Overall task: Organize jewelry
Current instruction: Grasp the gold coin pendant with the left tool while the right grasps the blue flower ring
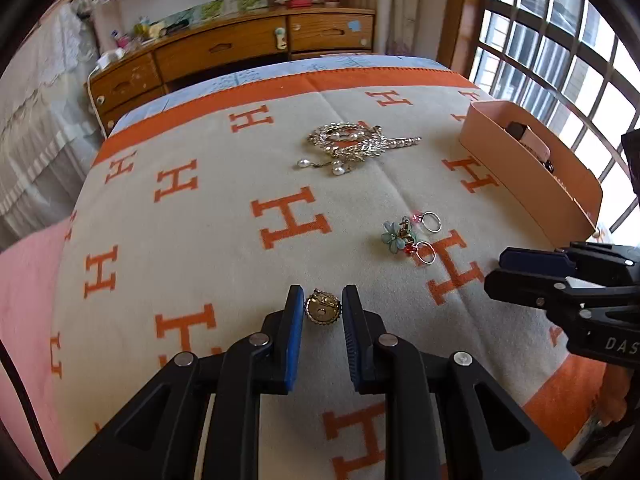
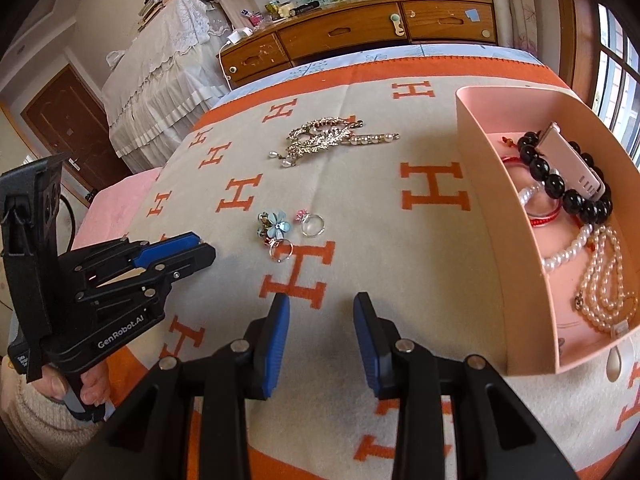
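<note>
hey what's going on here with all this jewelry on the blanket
A person is sorting jewelry on an orange-and-cream blanket with a handheld claw in each hand. The left claw is closed on a small round gold brooch. The right claw is open and empty, near a pink box that already holds bead and pearl bracelets. A sparkly brooch pile, two rings and a blue flower piece lie loose on the blanket.

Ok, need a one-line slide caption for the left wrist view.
Left gripper shut on a round gold brooch above the H-patterned blanket.
</note>
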Demonstrator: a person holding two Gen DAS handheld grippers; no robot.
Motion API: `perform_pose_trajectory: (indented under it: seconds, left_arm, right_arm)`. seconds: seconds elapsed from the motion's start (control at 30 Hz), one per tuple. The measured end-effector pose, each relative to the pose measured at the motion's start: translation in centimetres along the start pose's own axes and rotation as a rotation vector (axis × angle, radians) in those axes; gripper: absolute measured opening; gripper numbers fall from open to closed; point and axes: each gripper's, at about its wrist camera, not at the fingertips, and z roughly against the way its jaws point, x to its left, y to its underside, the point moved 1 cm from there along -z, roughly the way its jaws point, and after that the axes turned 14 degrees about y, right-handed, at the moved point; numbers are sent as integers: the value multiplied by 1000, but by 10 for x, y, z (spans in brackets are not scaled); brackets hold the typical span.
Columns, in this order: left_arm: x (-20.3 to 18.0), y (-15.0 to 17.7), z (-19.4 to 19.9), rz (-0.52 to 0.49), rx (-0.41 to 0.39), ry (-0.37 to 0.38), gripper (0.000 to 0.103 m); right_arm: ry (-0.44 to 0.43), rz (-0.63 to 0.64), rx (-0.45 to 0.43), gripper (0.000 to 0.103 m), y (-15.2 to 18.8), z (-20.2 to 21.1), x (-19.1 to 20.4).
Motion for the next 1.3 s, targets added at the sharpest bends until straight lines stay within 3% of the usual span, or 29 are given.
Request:
perform_pose_trajectory:
  seconds: [0.13,0.6,1.2,1.3]
  left_arm:
    - [5,13,9,97,-19,62,17]
    - [14,36,14,148,-27,110,18]
    - [21,41,20,163,-59,135,18]
    - [21,41,21,162,-60,132,18]
  right_arm:
    - [-4,46,1,34,-9,-7,13]
    - [-38,238,-27,34,-29,-27,57]
    - [82,257,-65,33,-38,-34,70]
    - [119,275,-80,23,-37,-34,72]
